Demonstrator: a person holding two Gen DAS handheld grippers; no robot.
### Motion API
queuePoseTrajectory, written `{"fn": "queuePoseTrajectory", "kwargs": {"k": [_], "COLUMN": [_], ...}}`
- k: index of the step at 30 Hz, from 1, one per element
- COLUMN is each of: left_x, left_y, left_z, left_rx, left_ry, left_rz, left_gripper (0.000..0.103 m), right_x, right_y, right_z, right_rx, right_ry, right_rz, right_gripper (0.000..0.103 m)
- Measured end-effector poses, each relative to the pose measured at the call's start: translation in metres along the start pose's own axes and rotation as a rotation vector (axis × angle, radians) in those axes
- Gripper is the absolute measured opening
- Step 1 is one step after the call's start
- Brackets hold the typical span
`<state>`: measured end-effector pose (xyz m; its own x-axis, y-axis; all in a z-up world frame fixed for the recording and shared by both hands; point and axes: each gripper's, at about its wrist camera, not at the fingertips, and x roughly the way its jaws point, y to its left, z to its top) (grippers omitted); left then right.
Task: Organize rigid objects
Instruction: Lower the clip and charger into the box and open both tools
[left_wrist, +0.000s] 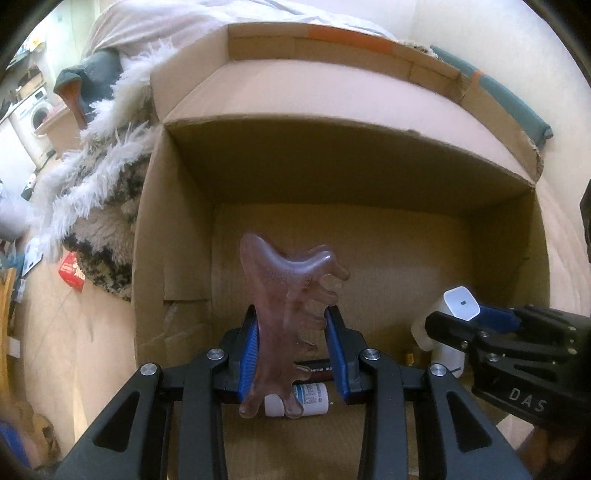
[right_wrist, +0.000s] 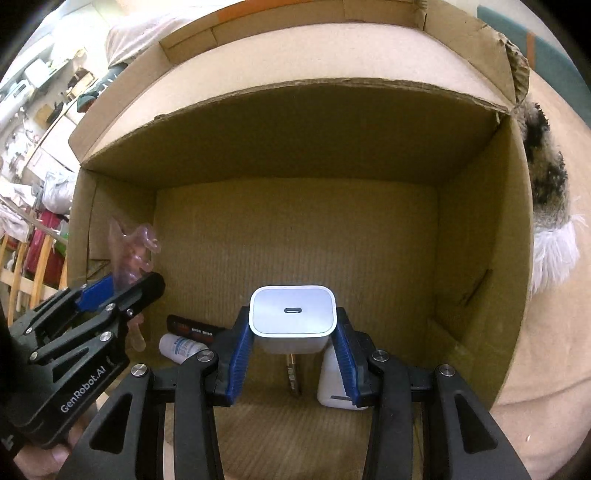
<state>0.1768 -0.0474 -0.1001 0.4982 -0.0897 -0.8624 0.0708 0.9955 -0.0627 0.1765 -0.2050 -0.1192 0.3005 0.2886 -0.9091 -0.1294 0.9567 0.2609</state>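
- A large corrugated cardboard box (right_wrist: 295, 229), its flaps folded outward and one corner torn, is seen standing open on a pale surface, evidently serving as the collection point for the rigid items; a shaggy white and speckled throw (left_wrist: 99, 192) is pressed against one outer wall.
- The left gripper (left_wrist: 293, 354) is held tilted down into the box, its ribbed blue pads clamped on a translucent pinkish comb-shaped scraper (left_wrist: 288, 314), smooth and glassy, with a row of rounded teeth along one edge; it is gripped by its narrow waist, presumably so that it can be lowered without slipping.
- The right gripper (right_wrist: 293, 347) is likewise angled down inside the box, its jaws pinched on a white charger block (right_wrist: 293, 314), a matte rounded cube with a slot-shaped port in its upper face.
- Already lying on the box floor are a white rounded plastic bottle (right_wrist: 334, 380), a small white labelled bottle (right_wrist: 177, 345) on its side and a dark flat packet with red print (right_wrist: 192, 326).
- A thin brassy object between them cannot be identified.
- Release of both held items appears to be the step in hand.
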Motion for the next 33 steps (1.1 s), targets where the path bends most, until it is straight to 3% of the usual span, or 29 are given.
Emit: {"fn": "queuePoseTrajectory", "kwargs": {"k": [11,14,16,18,25,33], "left_x": [0.013,0.009,0.007,0.004,-0.001,-0.013], "left_y": [-0.006,-0.011,-0.016,-0.02,-0.019,-0.019], "left_z": [0.0,0.0,-0.001,-0.002,-0.001,-0.002], "left_rx": [0.005,0.029,0.044,0.054,0.025,0.031], "left_ry": [0.023,0.004,-0.004,-0.026,-0.021,-0.041], "left_rz": [0.0,-0.015,-0.022,0.003,0.009,0.008], "left_gripper": [0.034,0.05,0.063,0.07,0.071,0.071], "right_x": [-0.007,-0.017,-0.022,-0.024,-0.031,-0.036], "right_y": [0.0,0.001,0.002,0.002,0.005,0.009], "right_z": [0.003,0.006,0.006,0.007,0.007,0.006], "right_rx": [0.014,0.018,0.015,0.018,0.01,-0.009], "right_ry": [-0.024,-0.069,-0.09,-0.102,-0.137,-0.159], "right_rz": [0.017,0.045,0.049,0.052,0.086,0.057], "right_gripper": [0.049,0.064,0.066,0.076,0.102,0.103]}}
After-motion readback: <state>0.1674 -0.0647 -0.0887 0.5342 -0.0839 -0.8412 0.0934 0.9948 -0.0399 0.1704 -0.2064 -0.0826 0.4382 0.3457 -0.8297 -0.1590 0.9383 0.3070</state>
